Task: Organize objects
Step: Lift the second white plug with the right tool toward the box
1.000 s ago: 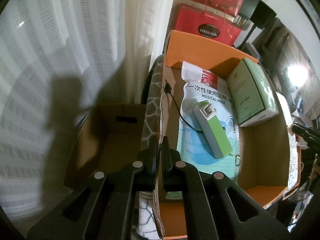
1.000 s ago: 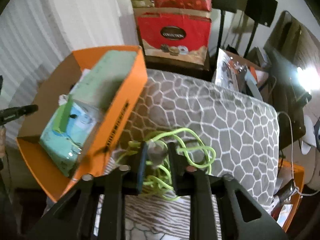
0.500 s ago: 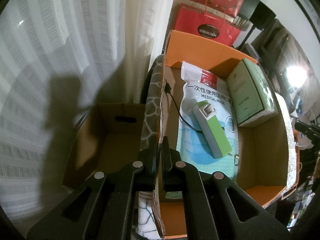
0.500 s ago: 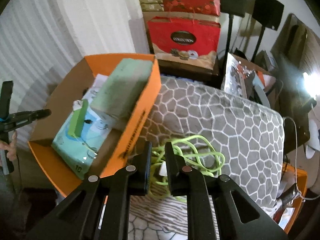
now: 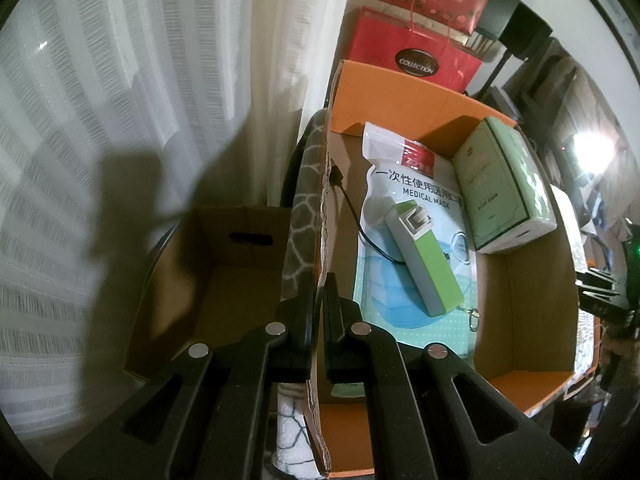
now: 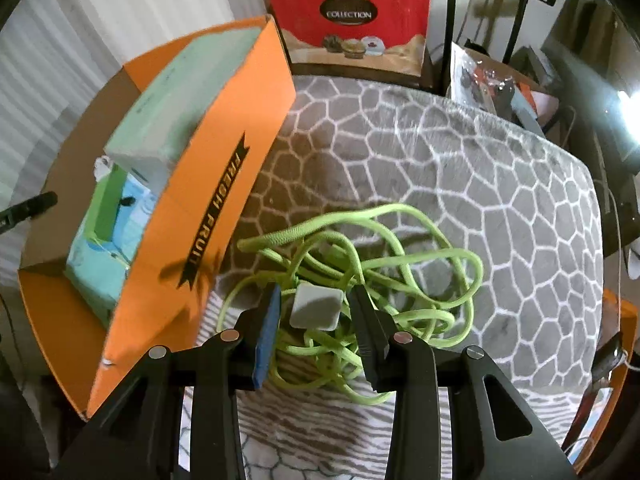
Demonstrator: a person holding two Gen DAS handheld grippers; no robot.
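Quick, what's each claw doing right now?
Left gripper: shut on the orange box wall.
Right gripper: opening, open around the grey plug.

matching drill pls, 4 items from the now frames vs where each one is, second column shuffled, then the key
Things:
1. green power bank
2. grey charger block
3. pale green box
4. left gripper

Places:
A. shut on the near wall of the orange box
B. lying on the medical mask pack
C. between the right gripper's opening jaws, on the lime cable
D. against the orange box's right-hand inner wall in the left wrist view

Pairs: 1-B, 2-C, 3-D, 4-A
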